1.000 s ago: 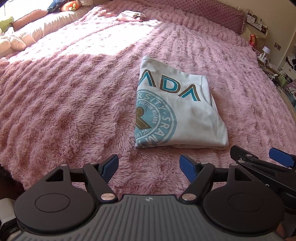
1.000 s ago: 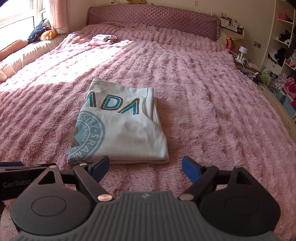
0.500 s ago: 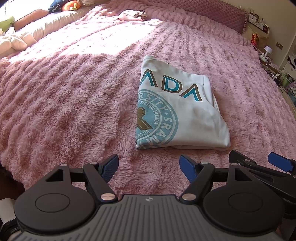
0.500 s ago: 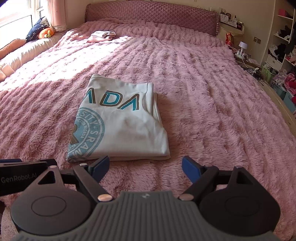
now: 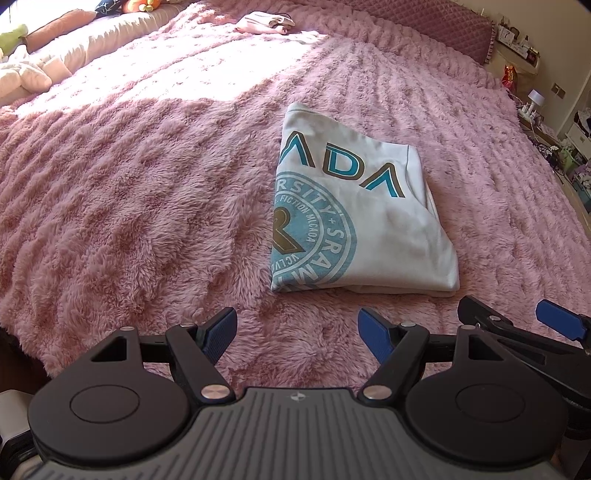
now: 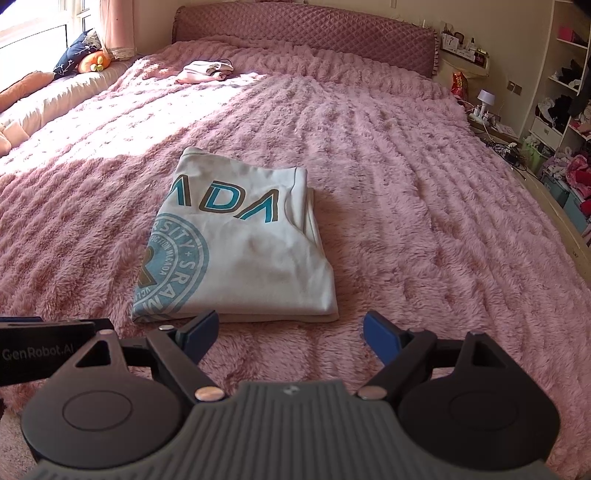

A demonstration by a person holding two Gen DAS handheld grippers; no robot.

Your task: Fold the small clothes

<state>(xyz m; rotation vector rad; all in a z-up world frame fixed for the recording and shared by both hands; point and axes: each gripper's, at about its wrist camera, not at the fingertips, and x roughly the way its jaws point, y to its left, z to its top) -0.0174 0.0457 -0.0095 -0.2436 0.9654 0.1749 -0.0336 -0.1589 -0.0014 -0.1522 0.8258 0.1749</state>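
A white T-shirt with teal and brown print lies folded into a neat rectangle on the pink fluffy bedspread; it also shows in the right wrist view. My left gripper is open and empty, above the bedspread just short of the shirt's near edge. My right gripper is open and empty, close to the shirt's near edge, its left finger almost at the hem. The right gripper also shows at the lower right of the left wrist view.
A small pale folded garment lies far up the bed near the quilted headboard. Cushions and soft toys sit on the window ledge at left. A cluttered nightstand and shelves stand to the right of the bed.
Both grippers have drifted slightly, so the shirt sits a little lower in both views. Both stay open and the shirt has not moved.
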